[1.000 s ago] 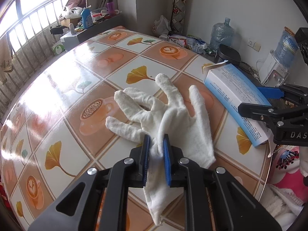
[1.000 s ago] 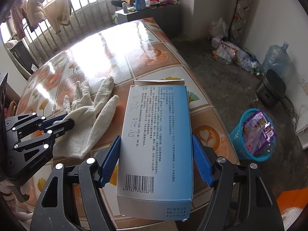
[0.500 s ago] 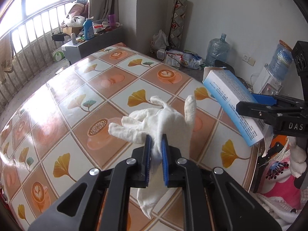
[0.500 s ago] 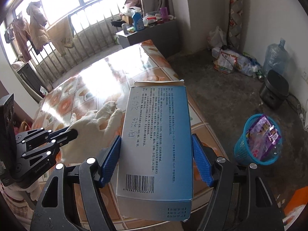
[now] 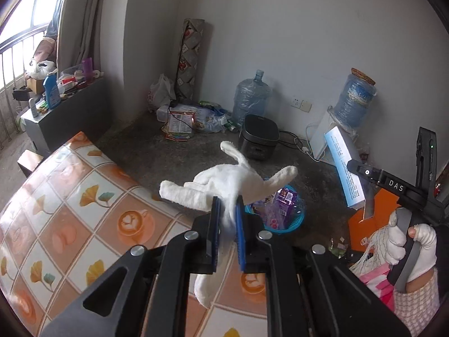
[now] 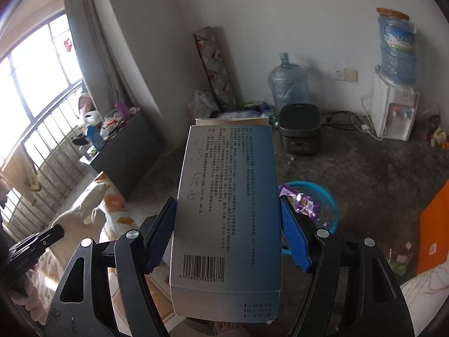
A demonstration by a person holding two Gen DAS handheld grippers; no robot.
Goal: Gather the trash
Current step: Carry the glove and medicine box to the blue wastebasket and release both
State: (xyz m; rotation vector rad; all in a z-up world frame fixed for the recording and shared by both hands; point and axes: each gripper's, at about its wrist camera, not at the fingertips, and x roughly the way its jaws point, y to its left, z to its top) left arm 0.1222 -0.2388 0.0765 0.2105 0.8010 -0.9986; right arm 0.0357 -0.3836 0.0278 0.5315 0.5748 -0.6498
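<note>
My left gripper (image 5: 226,213) is shut on a white cotton glove (image 5: 224,181), which hangs in the air past the table's edge with its fingers sticking out. Beyond it on the floor stands a blue mesh trash basket (image 5: 291,221) holding purple wrappers. My right gripper (image 6: 227,216) is shut on a long blue and white carton (image 6: 227,196), held up above the floor. The same basket (image 6: 325,199) shows just right of the carton. The carton (image 5: 343,168) and the right gripper (image 5: 362,179) appear at the right of the left wrist view; the glove (image 6: 89,205) at the left of the right wrist view.
The tiled table (image 5: 70,216) lies at lower left. A black rice cooker (image 5: 259,137), water jugs (image 5: 251,98), a white dispenser (image 6: 393,115) and littered packets (image 5: 193,120) line the far wall. An orange panel (image 6: 435,230) stands at right. A gloved hand (image 5: 412,241) holds the right gripper's handle.
Both grippers rose off the table and swung right, toward the floor and the basket. The glove left the tabletop and now dangles; the carton came up with the right gripper.
</note>
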